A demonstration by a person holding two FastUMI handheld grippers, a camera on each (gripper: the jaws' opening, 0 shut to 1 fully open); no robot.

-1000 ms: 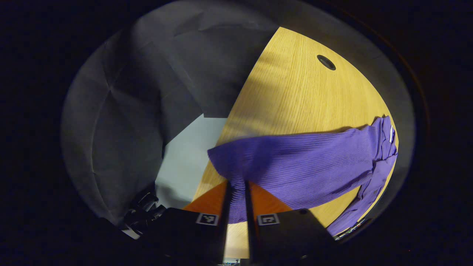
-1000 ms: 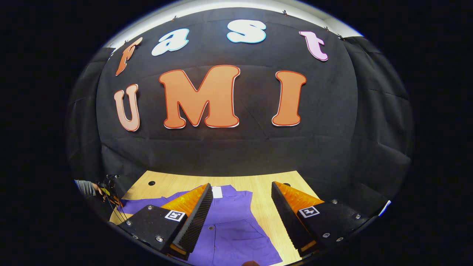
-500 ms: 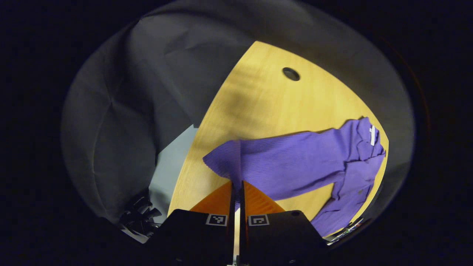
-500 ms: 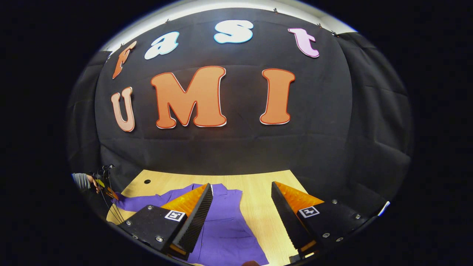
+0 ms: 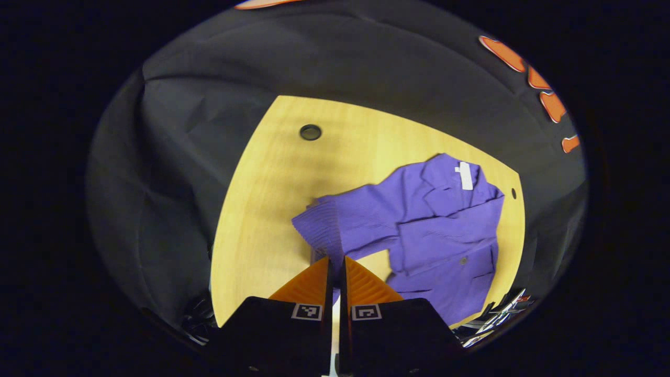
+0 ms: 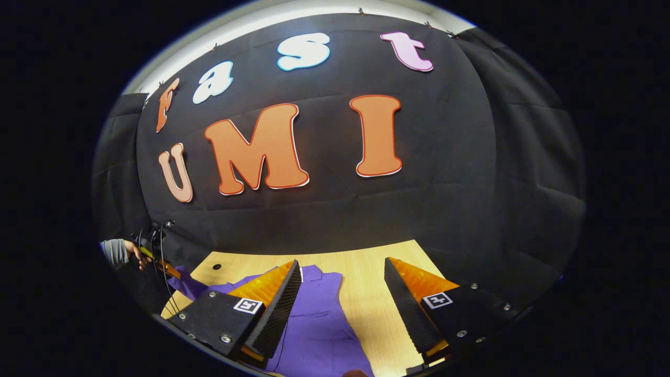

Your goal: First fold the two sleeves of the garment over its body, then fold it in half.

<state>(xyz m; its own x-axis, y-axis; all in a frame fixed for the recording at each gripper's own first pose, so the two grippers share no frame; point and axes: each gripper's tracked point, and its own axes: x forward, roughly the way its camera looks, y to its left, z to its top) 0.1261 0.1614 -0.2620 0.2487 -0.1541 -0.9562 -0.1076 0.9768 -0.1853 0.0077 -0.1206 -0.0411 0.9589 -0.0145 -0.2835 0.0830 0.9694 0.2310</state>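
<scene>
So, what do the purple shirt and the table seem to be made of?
The shirt looks like soft woven cloth with a matte finish: it drapes and creases, and fine ribbed lines run along the sleeve pinched in the left tongs. The table looks like light wood or wood-look laminate, smooth, with faint straight grain; which of the two I cannot tell.

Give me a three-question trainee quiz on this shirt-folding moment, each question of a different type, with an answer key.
1. True or false: the left gripper is shut on the ribbed sleeve cuff of the purple button-up shirt.
2. Multiple choice: the right gripper is A) shut on the collar, B) open above the shirt, C) shut on the hem.
3. Fill in: the shirt lies on a light ____ table.

Key: 1 true; 2 B; 3 wooden.
</scene>
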